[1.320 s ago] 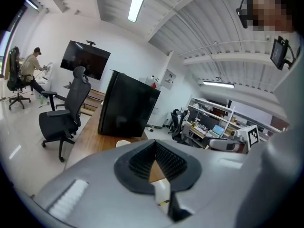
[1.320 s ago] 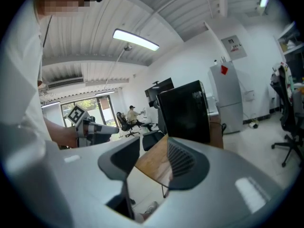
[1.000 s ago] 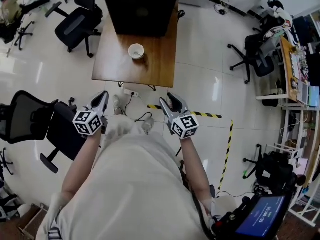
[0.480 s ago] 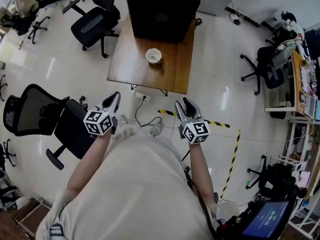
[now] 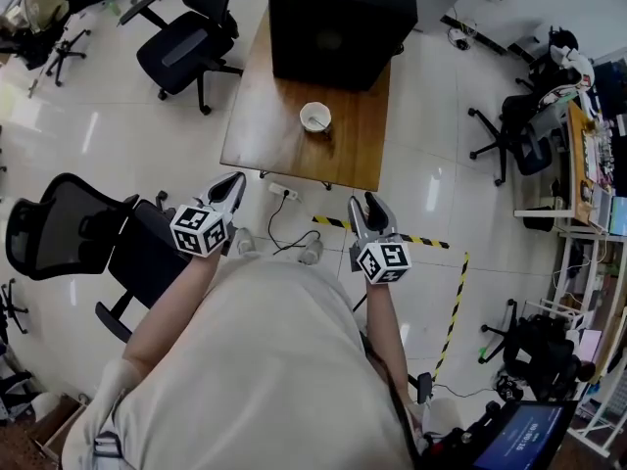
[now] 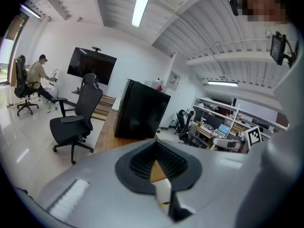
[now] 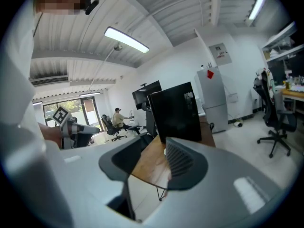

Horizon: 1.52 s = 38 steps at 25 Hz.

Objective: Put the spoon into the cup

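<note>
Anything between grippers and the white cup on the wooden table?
Nothing visible: only floor between the left gripper, the right gripper (jaws closing, empty) and the brown wooden table with the white cup. A white power strip lies on the floor by its near edge.

— What's this person wearing?
— A loose, pale beige short-sleeved shirt (image 5: pixel 265 360), plain all over. Its wide sleeves (image 5: pixel 113 399) stop above the elbows, and the forearms below are bare.
</note>
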{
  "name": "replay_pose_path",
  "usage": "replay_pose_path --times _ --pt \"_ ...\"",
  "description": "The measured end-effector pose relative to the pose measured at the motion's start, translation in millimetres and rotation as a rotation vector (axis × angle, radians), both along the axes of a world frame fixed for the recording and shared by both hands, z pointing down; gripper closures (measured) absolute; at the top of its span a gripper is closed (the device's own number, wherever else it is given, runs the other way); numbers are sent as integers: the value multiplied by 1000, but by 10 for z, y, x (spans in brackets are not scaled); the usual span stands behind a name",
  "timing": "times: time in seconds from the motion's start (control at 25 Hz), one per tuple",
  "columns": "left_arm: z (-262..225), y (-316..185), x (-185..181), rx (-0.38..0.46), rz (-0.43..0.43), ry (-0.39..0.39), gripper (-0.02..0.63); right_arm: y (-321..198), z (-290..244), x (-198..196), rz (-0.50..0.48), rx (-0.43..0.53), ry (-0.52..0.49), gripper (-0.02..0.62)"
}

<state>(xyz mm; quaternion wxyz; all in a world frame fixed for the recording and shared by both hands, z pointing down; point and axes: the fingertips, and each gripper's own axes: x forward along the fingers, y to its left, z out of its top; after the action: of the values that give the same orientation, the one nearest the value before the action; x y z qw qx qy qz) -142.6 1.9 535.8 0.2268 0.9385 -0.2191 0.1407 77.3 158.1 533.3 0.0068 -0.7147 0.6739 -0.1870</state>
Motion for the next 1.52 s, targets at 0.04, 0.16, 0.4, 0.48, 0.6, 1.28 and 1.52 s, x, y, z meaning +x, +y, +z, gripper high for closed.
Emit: replay_pose_path --times 0.04,0.16,0.4,0.48,0.6,1.28,1.52 --pt "15 -21 -19 -3 7 -1 601 -27 -1 -33 6 -2 3 431" --pt "71 -62 -75 -20 23 -2 601 -70 0 -112 23 -11 17 431" --pt "115 -147 -95 -44 60 0 603 -113 17 -159 66 -25 23 431" --pt "117 -150 -104 -62 65 4 603 -112 31 -173 80 -34 19 431" --pt "104 -80 -160 -78 80 -1 604 -57 18 -228 97 -37 9 431" --pt "378 263 -51 -108 66 -45 606 274 301 -17 62 -72 20 452" --pt "331 370 77 -87 102 -61 606 382 467 70 73 -92 -4 453"
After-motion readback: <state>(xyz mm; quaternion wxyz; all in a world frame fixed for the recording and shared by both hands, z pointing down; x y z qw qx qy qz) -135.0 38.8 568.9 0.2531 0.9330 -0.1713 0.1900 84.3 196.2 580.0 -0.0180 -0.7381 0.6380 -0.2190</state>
